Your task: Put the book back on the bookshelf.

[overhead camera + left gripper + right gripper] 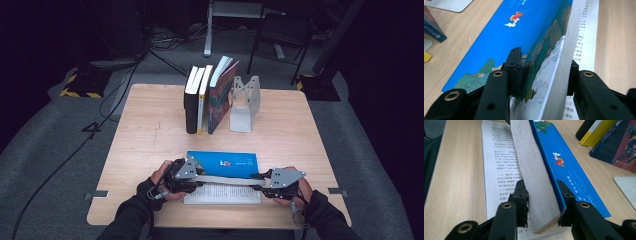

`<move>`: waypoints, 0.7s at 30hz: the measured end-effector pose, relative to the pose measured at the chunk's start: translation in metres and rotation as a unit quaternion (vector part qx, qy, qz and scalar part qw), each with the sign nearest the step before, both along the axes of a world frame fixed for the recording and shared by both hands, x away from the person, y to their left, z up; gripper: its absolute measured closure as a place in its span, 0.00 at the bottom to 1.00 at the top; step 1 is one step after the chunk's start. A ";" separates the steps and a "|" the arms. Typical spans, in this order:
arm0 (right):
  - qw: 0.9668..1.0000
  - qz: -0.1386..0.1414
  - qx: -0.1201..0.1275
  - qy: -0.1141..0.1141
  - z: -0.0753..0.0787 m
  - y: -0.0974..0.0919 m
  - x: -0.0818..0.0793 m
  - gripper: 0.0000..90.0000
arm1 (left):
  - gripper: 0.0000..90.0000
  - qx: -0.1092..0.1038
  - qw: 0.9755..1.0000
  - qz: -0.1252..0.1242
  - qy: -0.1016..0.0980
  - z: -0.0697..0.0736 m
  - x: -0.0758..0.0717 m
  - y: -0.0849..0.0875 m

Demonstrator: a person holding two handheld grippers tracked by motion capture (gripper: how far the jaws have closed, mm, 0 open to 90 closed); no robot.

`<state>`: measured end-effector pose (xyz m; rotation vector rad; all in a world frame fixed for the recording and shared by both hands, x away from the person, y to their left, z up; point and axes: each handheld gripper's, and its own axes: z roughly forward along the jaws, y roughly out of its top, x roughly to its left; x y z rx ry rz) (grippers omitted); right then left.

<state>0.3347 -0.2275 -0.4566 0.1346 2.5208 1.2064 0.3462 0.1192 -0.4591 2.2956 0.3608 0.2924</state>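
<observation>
Two grippers (186, 176) (272, 181) clamp open book (222, 165) on wooden table (150, 130); grey carpet (55, 130), dark room.

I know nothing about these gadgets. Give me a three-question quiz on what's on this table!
1. True or false: the open book lies flat, fully closed.
2. What does the left gripper clamp? A) a block of pages B) the metal bookend C) nothing
3. How many books stand beside the bookend?

Key: 1 false; a thick block of pages stands raised between the right gripper and the left one. 2 A. 3 Three.
</observation>
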 end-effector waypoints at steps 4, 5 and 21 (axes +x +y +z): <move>1.000 -0.010 0.005 -0.006 0.001 0.002 -0.002 0.76 | 0.56 0.006 1.000 0.026 0.011 0.004 0.000 -0.001; 1.000 -0.013 0.006 -0.003 0.002 0.002 -0.002 0.76 | 0.52 0.016 0.999 0.043 -0.002 0.006 -0.003 -0.004; 1.000 -0.027 -0.001 -0.014 0.013 0.009 -0.007 0.75 | 0.46 0.070 0.995 0.059 -0.037 0.026 -0.022 -0.029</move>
